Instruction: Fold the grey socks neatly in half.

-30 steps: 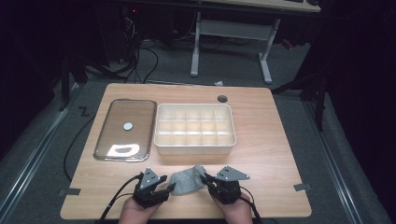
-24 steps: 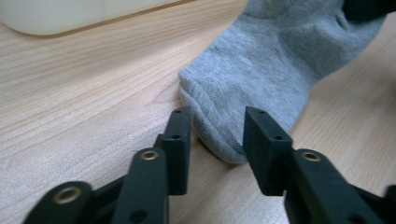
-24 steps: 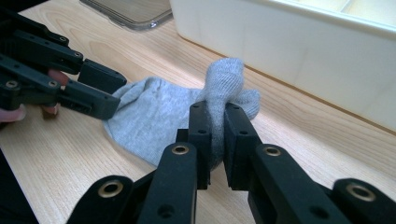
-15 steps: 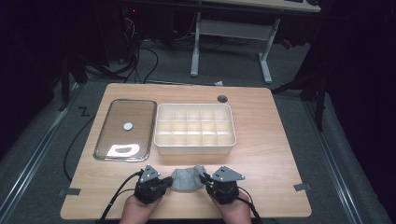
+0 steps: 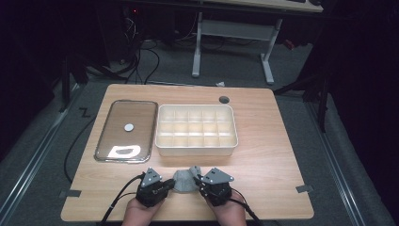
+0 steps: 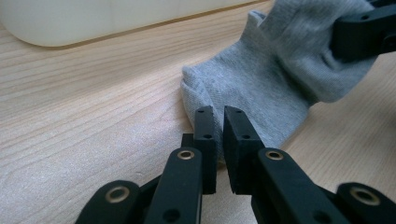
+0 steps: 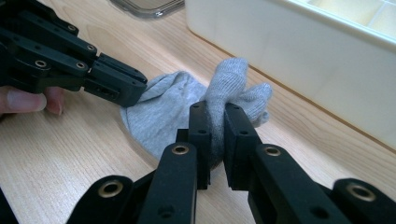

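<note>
A small grey sock (image 5: pixel 185 181) lies crumpled on the wooden table (image 5: pixel 273 141) near its front edge, between my two grippers. My left gripper (image 5: pixel 170 185) pinches the sock's (image 6: pixel 261 84) left end; its jaws (image 6: pixel 219 114) have just been closing, and the fabric sits between the pads. My right gripper (image 5: pixel 200 182) is shut on a raised fold at the sock's (image 7: pixel 163 112) right end, the fabric standing up between its jaws (image 7: pixel 215 108). In the right gripper view the left gripper (image 7: pixel 116 84) shows at the left, its tip on the sock.
A white tray (image 5: pixel 195 149) divided into several compartments stands just behind the sock. A clear lid (image 5: pixel 126 129) with a white knob lies to its left. A round cable hole (image 5: pixel 224 99) is at the table's back. A person's hands hold both grippers at the front edge.
The left gripper's jaws, wide apart a second ago, have closed on the sock's left end. The sock has bunched up slightly between the grippers. The right gripper has kept its grip.
</note>
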Demonstrator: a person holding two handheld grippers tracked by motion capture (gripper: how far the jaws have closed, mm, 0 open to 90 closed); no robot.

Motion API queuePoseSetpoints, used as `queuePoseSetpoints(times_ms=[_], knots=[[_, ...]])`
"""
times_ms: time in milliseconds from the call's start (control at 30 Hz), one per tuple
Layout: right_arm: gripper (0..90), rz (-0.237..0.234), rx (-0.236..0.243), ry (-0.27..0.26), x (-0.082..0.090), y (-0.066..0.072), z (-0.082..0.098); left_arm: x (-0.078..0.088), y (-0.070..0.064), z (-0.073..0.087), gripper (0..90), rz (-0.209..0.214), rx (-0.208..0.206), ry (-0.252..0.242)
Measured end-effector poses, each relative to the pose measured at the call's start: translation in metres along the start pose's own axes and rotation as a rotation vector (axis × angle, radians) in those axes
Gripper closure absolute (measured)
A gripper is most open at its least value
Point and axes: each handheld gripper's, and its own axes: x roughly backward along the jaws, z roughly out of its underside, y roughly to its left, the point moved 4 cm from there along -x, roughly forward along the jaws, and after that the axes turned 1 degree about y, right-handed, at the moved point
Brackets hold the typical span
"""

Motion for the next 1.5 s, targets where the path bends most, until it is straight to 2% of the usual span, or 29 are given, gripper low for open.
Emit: queuePoseSetpoints(times_ms=[267,500,600,667,767,933,1033,1133,1267,1500], knots=[[84.1,-0.007,0.059,0.034,-0.014,0.014,-0.006,0.000,0.000,0.000,83.7,0.012,-0.001,0.003],[83.6,-0.036,0.079,0.061,-0.029,0.026,-0.008,0.000,0.000,0.001,83.4,0.028,0.001,0.007],[81.9,-0.054,0.076,0.061,-0.035,0.028,-0.009,0.000,0.000,0.001,82.8,0.030,0.001,0.008],[77.3,-0.071,0.065,0.045,-0.035,0.029,-0.012,0.000,0.000,0.001,82.3,0.032,0.001,0.009],[70.4,-0.078,0.044,0.010,-0.029,0.030,-0.018,0.000,0.000,0.001,81.6,0.034,0.000,0.010],[68.0,-0.057,0.036,-0.049,-0.010,0.028,-0.024,0.000,0.000,0.001,81.1,0.033,0.000,0.010],[65.3,-0.051,0.014,-0.044,-0.008,0.025,-0.020,0.000,0.000,0.001,80.9,0.033,0.000,0.010],[63.3,-0.059,-0.008,-0.022,-0.014,0.023,-0.012,0.000,0.000,0.001,80.5,0.035,-0.001,0.010],[66.0,-0.066,-0.024,0.004,-0.025,0.024,-0.004,0.000,0.000,0.001,80.5,0.038,0.000,0.011],[82.2,-0.066,-0.003,0.023,-0.037,0.032,0.003,0.000,-0.001,0.001,84.5,0.040,-0.011,0.013]])
